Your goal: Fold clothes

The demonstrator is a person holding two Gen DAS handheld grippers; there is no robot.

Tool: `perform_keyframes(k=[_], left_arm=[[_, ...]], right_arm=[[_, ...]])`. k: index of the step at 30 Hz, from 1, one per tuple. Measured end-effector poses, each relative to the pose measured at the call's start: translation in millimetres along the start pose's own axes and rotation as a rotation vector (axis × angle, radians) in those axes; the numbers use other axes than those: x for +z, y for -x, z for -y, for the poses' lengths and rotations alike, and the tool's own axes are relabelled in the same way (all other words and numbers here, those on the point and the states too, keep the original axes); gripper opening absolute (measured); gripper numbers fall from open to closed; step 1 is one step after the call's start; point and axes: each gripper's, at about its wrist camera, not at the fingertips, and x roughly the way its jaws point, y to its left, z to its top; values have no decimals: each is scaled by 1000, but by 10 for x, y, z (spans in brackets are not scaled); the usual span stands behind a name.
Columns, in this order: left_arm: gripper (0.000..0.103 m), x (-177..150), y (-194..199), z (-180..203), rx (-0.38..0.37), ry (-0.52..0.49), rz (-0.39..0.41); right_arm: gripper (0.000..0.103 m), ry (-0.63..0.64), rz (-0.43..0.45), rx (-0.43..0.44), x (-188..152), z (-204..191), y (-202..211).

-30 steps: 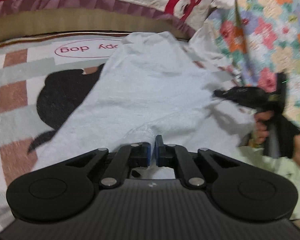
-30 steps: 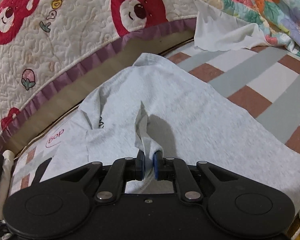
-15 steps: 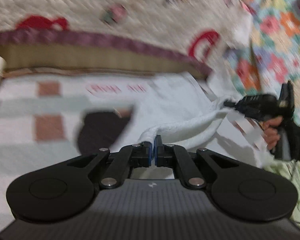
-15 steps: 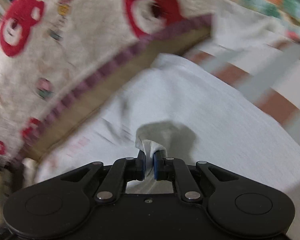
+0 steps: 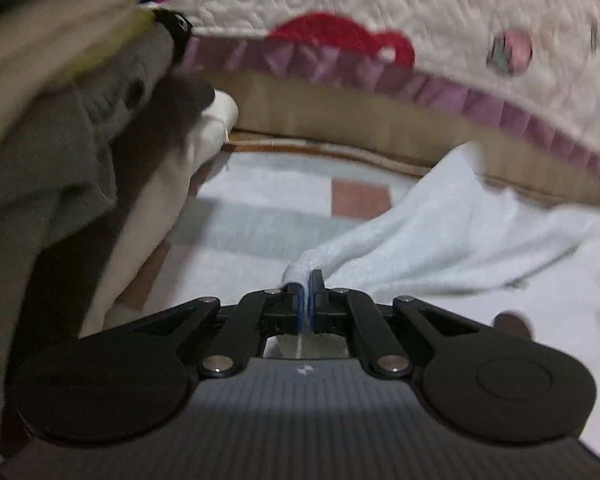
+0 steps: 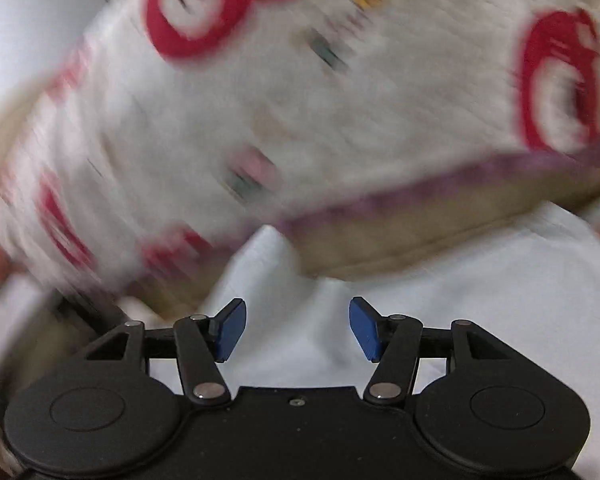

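Observation:
A pale grey-white garment (image 5: 452, 236) lies on the checked bed sheet (image 5: 260, 216). My left gripper (image 5: 308, 280) is shut on a bunched edge of it, and the cloth stretches away to the right. In the right wrist view the same garment (image 6: 480, 300) spreads below and ahead. My right gripper (image 6: 298, 328) is open, its blue pads (image 6: 230, 330) wide apart with only flat cloth beneath them. That view is heavily blurred.
A pile of folded clothes (image 5: 60, 128), grey and cream, rises at the left. A quilted cover with red bear prints (image 5: 400, 20) and a purple frill (image 5: 500, 100) stands behind the sheet. The same quilt (image 6: 300, 100) fills the right wrist view.
My right gripper has opened and let go of the garment. Both grippers have swung left; the left still pinches the cloth, and the clothes pile has come into view.

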Motion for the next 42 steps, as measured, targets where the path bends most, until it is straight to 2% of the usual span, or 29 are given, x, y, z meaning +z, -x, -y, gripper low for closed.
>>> perform_keyframes(k=[5,8,9,10,11,13,17,20,23,25,27,30,34,37,38,40,41,42], left_arm=[[4,-65,-182,-140,-21,91,-76],[6,-121,-124,-177,-68,101,-118],[11,-138,-69,-188,-88,103,-130],[16,-172,-1,-205,-93,110,-139],[28,-212,68,-220,-95,121,-149],[40,-333,195,-227,-91,138,-188],[44,-592,424,-208,-131,129,-288],[49,-750,602,-182,-113,87,-328],[49,-908,780,-157,-95,45,-369],[53,-1003,889,-150,-90,28,-397],[59,-1052,948,-194,-121,67,-434],[64,-1113,998,-295,-188,167,-477],[67,-1179,1028,-429,-217,330,-524],[68,-1234,1044,-481,-244,413,-558],[68,-1248,1049,-495,-257,432,-566],[65,-1280,1059,-518,-297,477,-573],[63,-1304,1058,-538,-310,516,-570],[59,-1337,1070,-571,-310,574,-563]], right_arm=[[62,-32,-143,-223,-528,661,253],[62,-87,-158,-325,-715,962,546],[62,-109,-155,-358,-766,1043,653],[62,-142,-150,-380,-810,1121,772],[62,-182,-142,-390,-860,1201,901],[62,-253,-127,-409,-957,1340,1157],[62,-288,-107,-455,-1118,1404,1613],[62,-302,-110,-513,-1223,1433,1884],[62,-337,-135,-573,-1333,1512,1994],[63,-395,-160,-647,-1407,1591,2000],[63,-435,-165,-688,-1466,1649,1994],[63,-427,-167,-691,-1479,1667,1930],[65,-387,-186,-693,-1460,1649,1833],[65,-471,-201,-669,-1471,1726,1825],[64,-550,-204,-627,-1482,1749,1848],[63,-788,-184,-429,-1532,1765,1923],[62,-858,-165,-319,-1552,1748,1926],[61,-863,-173,-290,-1544,1716,1903]])
